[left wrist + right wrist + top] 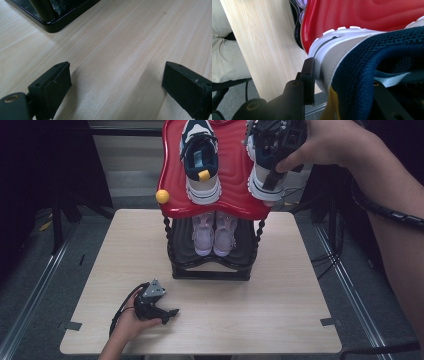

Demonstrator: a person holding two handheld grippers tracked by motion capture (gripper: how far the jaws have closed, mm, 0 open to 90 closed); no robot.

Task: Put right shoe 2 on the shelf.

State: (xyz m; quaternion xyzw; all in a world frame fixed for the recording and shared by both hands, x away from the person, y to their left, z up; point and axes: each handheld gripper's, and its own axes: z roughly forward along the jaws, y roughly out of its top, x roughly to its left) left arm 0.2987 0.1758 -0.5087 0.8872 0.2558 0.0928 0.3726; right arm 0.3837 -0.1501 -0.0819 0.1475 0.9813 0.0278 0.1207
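A navy and white sneaker (257,187) is at the right front edge of the red top shelf (232,165) of a shoe rack, heel toward me. My right gripper (274,172) comes from above, shut on its heel. In the right gripper view, one black jaw presses the white heel side of the sneaker (337,57), and the right gripper (347,87) straddles the navy mesh collar. The matching sneaker (200,162) stands on the left of the shelf. My left gripper (172,314) rests low on the table, open. In its own view the left gripper (123,82) has bare wood between its jaws.
A pale pink pair of shoes (215,232) sits on the black lower shelf. A yellow ball (162,196) caps the rack's left post. The rack's black base (55,23) lies ahead of the left gripper. The wooden table (280,295) spreads around the rack.
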